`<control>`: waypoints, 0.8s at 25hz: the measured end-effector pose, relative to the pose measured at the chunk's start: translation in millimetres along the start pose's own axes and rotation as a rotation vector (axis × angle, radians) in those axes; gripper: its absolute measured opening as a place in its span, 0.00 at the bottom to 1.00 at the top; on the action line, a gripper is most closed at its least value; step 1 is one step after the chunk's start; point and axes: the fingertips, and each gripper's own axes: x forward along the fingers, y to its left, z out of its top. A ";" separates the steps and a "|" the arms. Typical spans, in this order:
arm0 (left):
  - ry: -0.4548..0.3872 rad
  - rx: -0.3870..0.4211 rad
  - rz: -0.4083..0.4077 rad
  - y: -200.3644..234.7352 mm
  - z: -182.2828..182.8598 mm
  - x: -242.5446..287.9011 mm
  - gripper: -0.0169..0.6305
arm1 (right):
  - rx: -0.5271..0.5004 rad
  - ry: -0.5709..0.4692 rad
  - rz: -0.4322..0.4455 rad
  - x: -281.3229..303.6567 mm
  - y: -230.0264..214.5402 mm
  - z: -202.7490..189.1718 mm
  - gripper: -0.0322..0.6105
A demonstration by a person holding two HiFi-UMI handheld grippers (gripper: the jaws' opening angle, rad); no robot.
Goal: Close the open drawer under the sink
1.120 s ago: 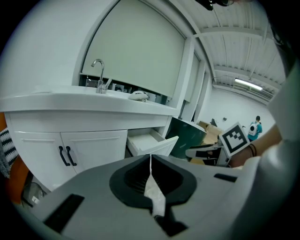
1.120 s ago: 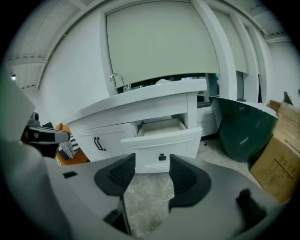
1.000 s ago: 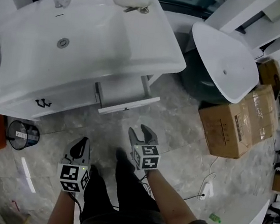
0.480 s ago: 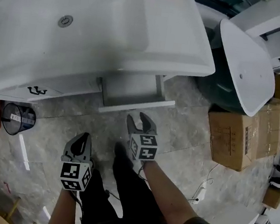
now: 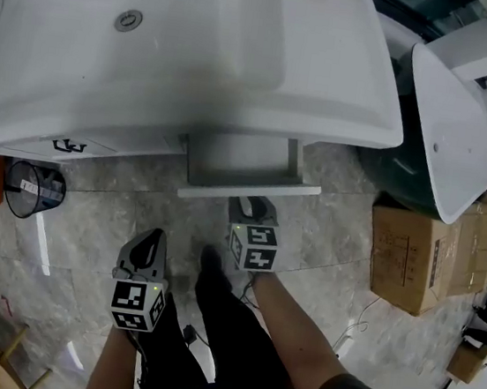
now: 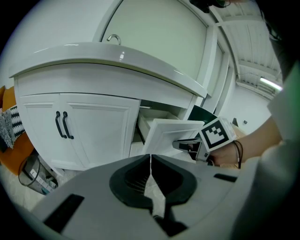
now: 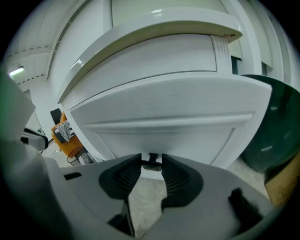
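Note:
The white drawer stands pulled out under the sink; its front panel faces me. My right gripper is right at that panel. In the right gripper view the panel fills the frame and its small dark handle lies between the fingertips of the right gripper. The jaws are closing and a gap still shows at the pads. My left gripper hangs lower left over the floor, shut and empty. In the left gripper view the left gripper shows the drawer front.
Cabinet doors with black handles sit left of the drawer. A wire bin stands on the floor at the left. At the right a white basin leans over a dark green tub, with cardboard boxes beside it.
Both grippers have sunk and moved toward the vanity. The right gripper has reached the drawer front and its wide-open jaws have narrowed. The left stays shut.

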 end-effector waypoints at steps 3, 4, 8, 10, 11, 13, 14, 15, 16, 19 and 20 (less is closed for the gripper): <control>0.006 -0.003 0.000 -1.7 0.4 5.7 0.06 | -0.001 -0.001 0.006 1.1 0.2 0.3 0.27; 0.006 -0.006 0.001 -2.2 1.2 7.4 0.06 | 0.000 -0.004 0.005 1.3 -0.1 0.5 0.27; 0.003 -0.011 0.004 -0.3 6.6 13.6 0.05 | -0.001 -0.022 0.000 8.1 -3.3 8.0 0.27; -0.001 -0.007 0.007 3.1 10.2 17.1 0.06 | 0.000 -0.030 0.000 17.1 -5.0 17.9 0.27; -0.002 -0.004 0.010 4.9 11.7 18.8 0.05 | -0.001 -0.034 0.000 22.2 -5.9 23.4 0.27; -0.001 -0.002 0.014 7.5 14.0 22.3 0.05 | -0.003 -0.043 0.001 32.1 -8.4 34.2 0.27; 0.000 -0.003 0.014 8.3 14.9 23.9 0.06 | -0.005 -0.048 0.002 36.4 -9.7 39.5 0.27; 0.001 -0.003 0.013 8.8 15.8 25.5 0.05 | -0.007 -0.052 0.003 40.3 -10.7 44.3 0.27; 0.002 -0.003 0.011 9.3 16.7 27.0 0.06 | -0.008 -0.056 0.003 43.7 -11.6 48.5 0.27; 0.007 0.001 0.004 10.6 18.4 31.6 0.06 | -0.013 -0.071 0.000 51.1 -13.0 57.7 0.27; 0.008 0.001 0.002 10.9 18.8 32.9 0.06 | -0.016 -0.075 -0.003 52.9 -13.3 59.2 0.27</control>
